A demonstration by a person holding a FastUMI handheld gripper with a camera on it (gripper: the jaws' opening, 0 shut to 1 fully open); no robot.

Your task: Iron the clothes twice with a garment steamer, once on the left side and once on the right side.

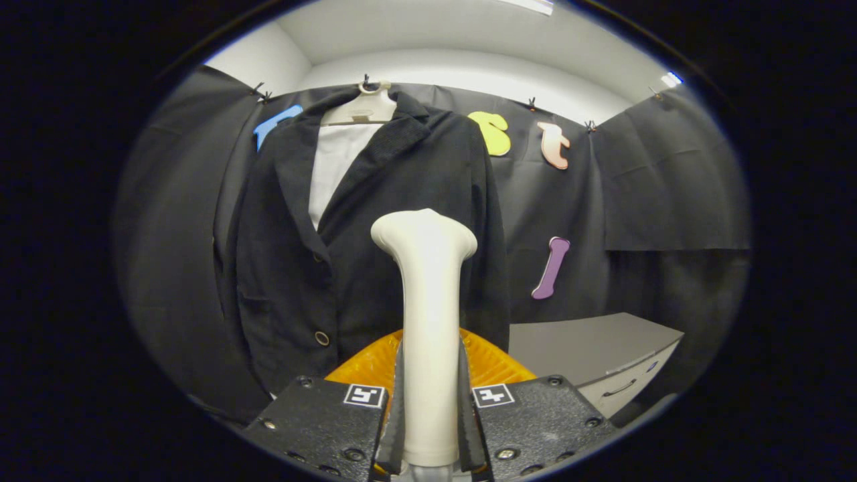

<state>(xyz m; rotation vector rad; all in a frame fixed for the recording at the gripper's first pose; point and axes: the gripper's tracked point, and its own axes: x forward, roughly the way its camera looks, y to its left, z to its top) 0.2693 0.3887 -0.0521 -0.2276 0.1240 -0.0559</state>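
So we've got the gripper [430, 428] clamped on the smooth cream plastic handle of the garment steamer [426, 321], both fingers pressing its lower shaft, head flaring upward just ahead of us. The dark woven jacket [395, 221] over a white shirt [335, 164] hangs on a pale hanger [361, 107] right beyond it, soft and floppy, so it'll probably sway when pushed. That handle looks slick and top-heavy, so low on the shaft seems the sane place to hold.

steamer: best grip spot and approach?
Grip the garment steamer on its straight upright handle, below the flared head, one finger per side. The gripper is shut on it that way now, coming from the side facing away from the jacket.
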